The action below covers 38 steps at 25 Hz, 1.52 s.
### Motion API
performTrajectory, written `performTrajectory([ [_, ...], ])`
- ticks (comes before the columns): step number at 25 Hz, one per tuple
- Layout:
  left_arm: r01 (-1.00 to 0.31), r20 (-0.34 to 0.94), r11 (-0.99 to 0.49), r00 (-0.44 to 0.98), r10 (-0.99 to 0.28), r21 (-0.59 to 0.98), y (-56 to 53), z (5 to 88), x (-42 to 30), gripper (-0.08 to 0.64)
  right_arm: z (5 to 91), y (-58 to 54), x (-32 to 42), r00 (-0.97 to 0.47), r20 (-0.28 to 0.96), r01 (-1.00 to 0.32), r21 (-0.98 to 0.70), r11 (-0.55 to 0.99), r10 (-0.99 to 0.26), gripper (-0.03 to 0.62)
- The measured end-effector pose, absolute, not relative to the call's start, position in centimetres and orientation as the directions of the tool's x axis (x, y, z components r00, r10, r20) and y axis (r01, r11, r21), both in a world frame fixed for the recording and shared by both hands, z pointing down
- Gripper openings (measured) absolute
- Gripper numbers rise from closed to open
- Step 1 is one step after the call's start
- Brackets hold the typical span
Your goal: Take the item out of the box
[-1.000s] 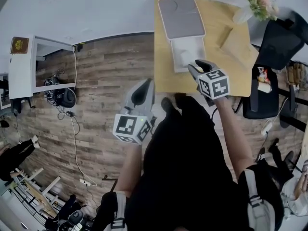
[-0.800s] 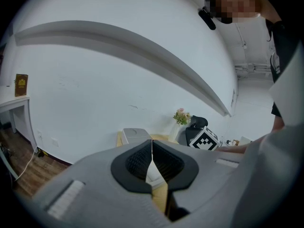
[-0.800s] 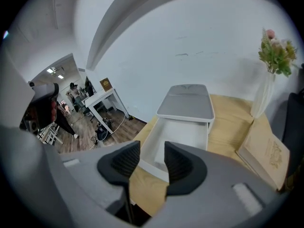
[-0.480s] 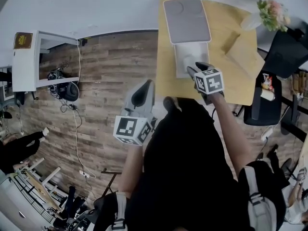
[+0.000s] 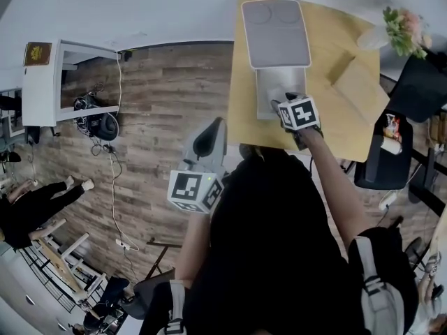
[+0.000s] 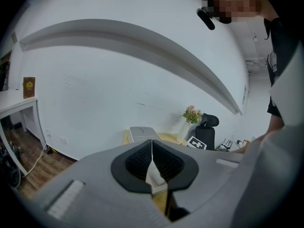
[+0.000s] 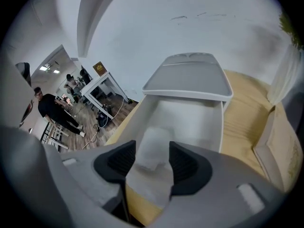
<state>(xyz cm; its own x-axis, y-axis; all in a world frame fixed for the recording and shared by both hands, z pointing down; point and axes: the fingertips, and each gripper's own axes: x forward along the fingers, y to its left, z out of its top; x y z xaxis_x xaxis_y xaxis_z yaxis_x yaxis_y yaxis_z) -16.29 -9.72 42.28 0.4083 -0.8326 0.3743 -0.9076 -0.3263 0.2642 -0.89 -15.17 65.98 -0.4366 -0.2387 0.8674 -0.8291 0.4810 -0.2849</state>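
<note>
A white box (image 5: 261,93) stands open on the wooden table (image 5: 335,121), its grey lid (image 5: 274,33) folded back toward the wall. My right gripper (image 5: 284,103) points steeply down at the box's near end. In the right gripper view a soft white item (image 7: 153,144) lies inside the box (image 7: 199,115). The right gripper (image 7: 153,161) has just been opening its jaws, which stand wide on either side of the item without pressing it. My left gripper (image 5: 200,160) hangs over the floor left of the table, its jaws (image 6: 152,163) shut on nothing.
A vase of flowers (image 5: 399,28) and a flat tan pad (image 5: 360,89) sit on the table's right part. A black office chair (image 5: 380,155) stands to the right. A white shelf unit (image 5: 49,82) and cables are at the left; a person (image 5: 28,208) stands there.
My right gripper has dropped toward the near end of the box. The left gripper has shifted only a little over the floor.
</note>
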Motion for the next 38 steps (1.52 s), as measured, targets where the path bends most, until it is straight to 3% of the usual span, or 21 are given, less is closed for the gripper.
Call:
performTrajectory([
  [18,-0.932,0.353,-0.275,0.346,-0.869,0.235,-10.9,41.4,-15.2,0.014,68.6,-15.8,-2.2,-0.429,0.903,-0.790,-0.359,0.498,-0.031,0.235],
  [38,-0.952,0.352,-0.219,0.284,-0.892,0.215,-8.5,40.8,-15.9,0.012,69.7,-15.8,-2.4,-0.418,0.908,-0.789,-0.352,0.504,-0.020,0.214],
])
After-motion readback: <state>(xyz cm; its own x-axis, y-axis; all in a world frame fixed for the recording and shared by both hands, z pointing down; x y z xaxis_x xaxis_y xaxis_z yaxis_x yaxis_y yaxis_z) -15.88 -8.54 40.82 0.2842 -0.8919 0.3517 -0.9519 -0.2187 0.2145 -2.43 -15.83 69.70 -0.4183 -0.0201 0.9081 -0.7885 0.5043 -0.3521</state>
